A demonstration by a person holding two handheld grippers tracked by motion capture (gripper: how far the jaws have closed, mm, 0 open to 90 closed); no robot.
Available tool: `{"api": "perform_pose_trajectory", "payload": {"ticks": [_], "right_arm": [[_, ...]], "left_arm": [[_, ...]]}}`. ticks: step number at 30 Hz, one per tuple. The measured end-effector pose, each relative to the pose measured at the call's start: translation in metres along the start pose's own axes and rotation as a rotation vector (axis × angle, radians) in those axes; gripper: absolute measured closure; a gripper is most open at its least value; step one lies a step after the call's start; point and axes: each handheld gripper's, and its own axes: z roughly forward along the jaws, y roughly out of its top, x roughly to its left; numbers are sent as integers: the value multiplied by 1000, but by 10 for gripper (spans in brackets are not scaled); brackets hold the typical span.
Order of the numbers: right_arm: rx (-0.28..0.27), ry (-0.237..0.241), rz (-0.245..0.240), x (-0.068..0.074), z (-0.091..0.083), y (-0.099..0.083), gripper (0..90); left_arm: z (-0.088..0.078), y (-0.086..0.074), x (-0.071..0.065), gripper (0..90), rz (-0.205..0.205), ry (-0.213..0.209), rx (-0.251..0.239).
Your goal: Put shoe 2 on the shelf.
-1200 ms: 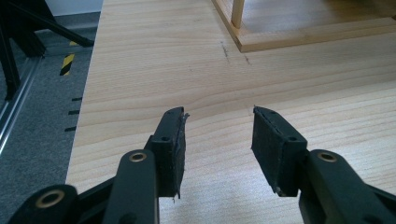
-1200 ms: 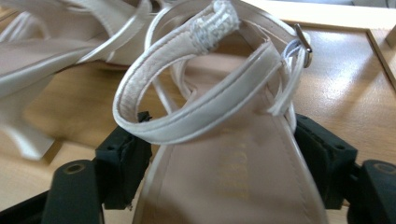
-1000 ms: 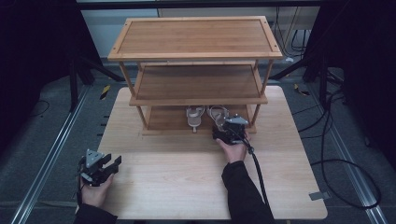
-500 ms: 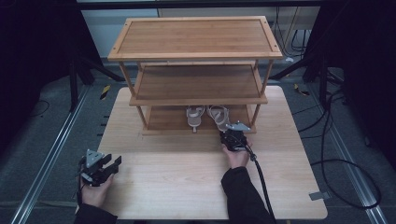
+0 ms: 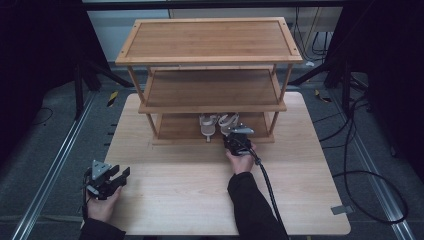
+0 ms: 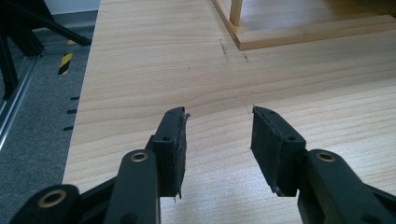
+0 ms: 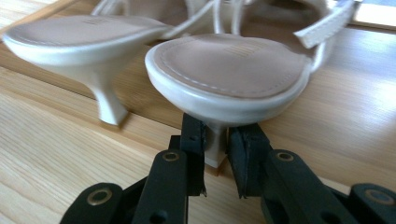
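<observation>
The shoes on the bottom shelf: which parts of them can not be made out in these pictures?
- Toes of both shoes: in the right gripper view the top edge cuts them off; in the high view the middle shelf covers them.
- Straps: blurred in the right gripper view, too small in the high view.
- Heel of the near shoe: partly hidden between the right gripper's fingers.
- Left shoe: blurred, and its left edge is cut off.

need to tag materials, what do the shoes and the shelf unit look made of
The pair of cream heeled sandals: smooth, slightly glossy heel and edge, matte tan insole with visible stitching; probably leather or a synthetic lookalike. The three-tier light wooden shelf unit: fine straight grain, satin finish, possibly bamboo.
</observation>
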Motion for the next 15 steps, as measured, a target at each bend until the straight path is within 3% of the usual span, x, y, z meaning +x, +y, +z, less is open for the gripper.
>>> {"api": "perform_pose_trajectory", "payload": {"ticks": [5,10,13,15], "right_arm": [[9,19,16,11,10,3,768],[7,12,9,11,12,4,761],[0,12,6,11,6,4,613],[-1,21,-35,9,-2,4,527]], "left_arm": [[-1,0,1,544,-3,1,-3],[-1,0,1,544,0,-1,-2],[-1,0,1,543,-1,-1,-2],[0,0,1,540,-1,-1,-2]]}}
